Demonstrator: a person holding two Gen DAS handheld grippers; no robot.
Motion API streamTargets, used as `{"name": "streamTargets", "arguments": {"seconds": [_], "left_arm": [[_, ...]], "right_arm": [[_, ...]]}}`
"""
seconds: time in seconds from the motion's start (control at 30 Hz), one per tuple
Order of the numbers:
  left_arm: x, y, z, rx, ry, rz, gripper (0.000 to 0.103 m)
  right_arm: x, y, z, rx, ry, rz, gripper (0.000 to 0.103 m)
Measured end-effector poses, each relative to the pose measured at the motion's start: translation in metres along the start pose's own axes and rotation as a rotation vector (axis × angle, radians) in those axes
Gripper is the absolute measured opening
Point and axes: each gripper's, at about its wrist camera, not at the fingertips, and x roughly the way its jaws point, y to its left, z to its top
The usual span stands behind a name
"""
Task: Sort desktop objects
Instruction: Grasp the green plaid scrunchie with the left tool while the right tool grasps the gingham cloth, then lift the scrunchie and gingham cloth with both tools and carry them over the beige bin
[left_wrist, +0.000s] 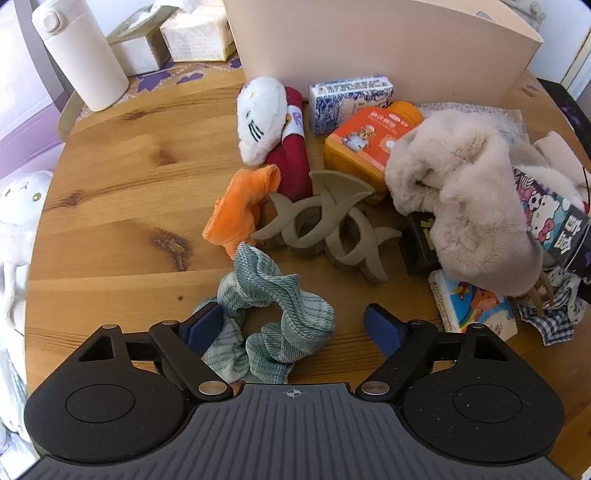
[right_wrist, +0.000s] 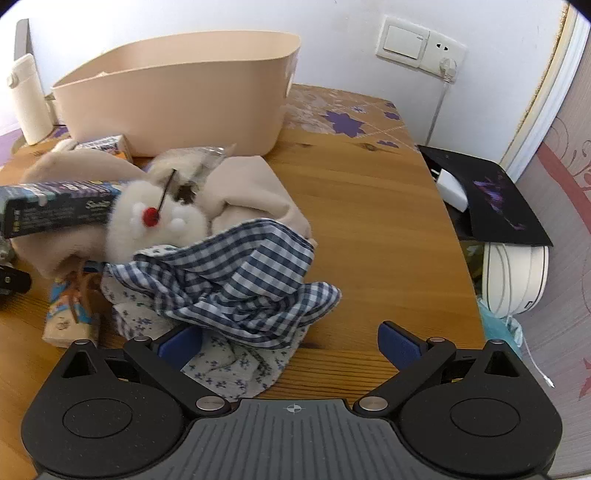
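My left gripper (left_wrist: 291, 326) stands open low over the wooden table (left_wrist: 122, 192), with a green striped scrunchie (left_wrist: 266, 295) between its blue pads. The left pad (left_wrist: 203, 325) lies against the scrunchie, and the right pad (left_wrist: 382, 328) is apart from it. My right gripper (right_wrist: 291, 343) is also open, astride a blue-and-white checked cloth (right_wrist: 240, 280) that lies on a floral cloth (right_wrist: 236, 365). Its left pad (right_wrist: 181, 343) is at the cloth's edge and its right pad (right_wrist: 400, 343) is over bare wood. A beige bin (left_wrist: 369, 44) (right_wrist: 177, 92) stands at the back.
Beyond the scrunchie lie a beige claw clip (left_wrist: 325, 229), an orange cloth (left_wrist: 240, 210), a white cat plush (left_wrist: 262, 118), an orange bottle (left_wrist: 369, 136), a blue-patterned box (left_wrist: 347, 99) and a fluffy beige piece (left_wrist: 461, 199). A white flask (left_wrist: 81, 55) stands back left. The table edge (right_wrist: 454, 229) runs right.
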Motion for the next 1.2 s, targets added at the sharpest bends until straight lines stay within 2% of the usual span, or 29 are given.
{"name": "streamTargets", "arguments": {"seconds": [0.07, 0.13, 0.17, 0.23, 0.27, 0.43, 0.53, 0.7, 1.1, 1.2], "left_arm": [[0.003, 0.001, 0.000, 0.012, 0.012, -0.002, 0.081], [0.002, 0.002, 0.000, 0.007, 0.007, -0.001, 0.071], [0.001, 0.003, 0.001, 0.003, 0.002, 0.004, 0.066], [-0.001, 0.006, 0.001, -0.006, -0.002, 0.019, 0.052], [-0.002, 0.007, 0.001, -0.010, 0.000, 0.024, 0.051], [-0.005, 0.009, -0.001, 0.005, -0.005, 0.038, 0.027], [-0.007, 0.011, -0.002, 0.005, -0.009, 0.033, 0.020], [-0.019, 0.011, -0.010, 0.019, -0.039, 0.025, 0.018], [-0.046, 0.023, -0.016, -0.037, -0.053, -0.012, 0.017], [-0.057, 0.026, -0.013, -0.054, -0.080, -0.024, 0.017]], "right_arm": [[0.002, -0.001, -0.001, 0.003, 0.006, 0.012, 0.098], [0.001, -0.002, -0.001, 0.008, 0.008, 0.027, 0.085], [0.000, -0.002, -0.002, 0.009, 0.007, 0.033, 0.082], [-0.001, -0.001, -0.002, 0.013, 0.005, 0.056, 0.069], [-0.002, 0.000, -0.003, 0.015, 0.004, 0.072, 0.064], [-0.007, 0.003, -0.004, 0.000, 0.006, 0.123, 0.028], [-0.011, 0.004, -0.005, -0.013, 0.004, 0.128, 0.018], [-0.021, 0.002, -0.011, -0.007, 0.001, 0.127, 0.010], [-0.059, -0.019, -0.021, 0.021, -0.061, 0.111, 0.009], [-0.065, -0.025, -0.018, 0.020, -0.074, 0.099, 0.009]]}}
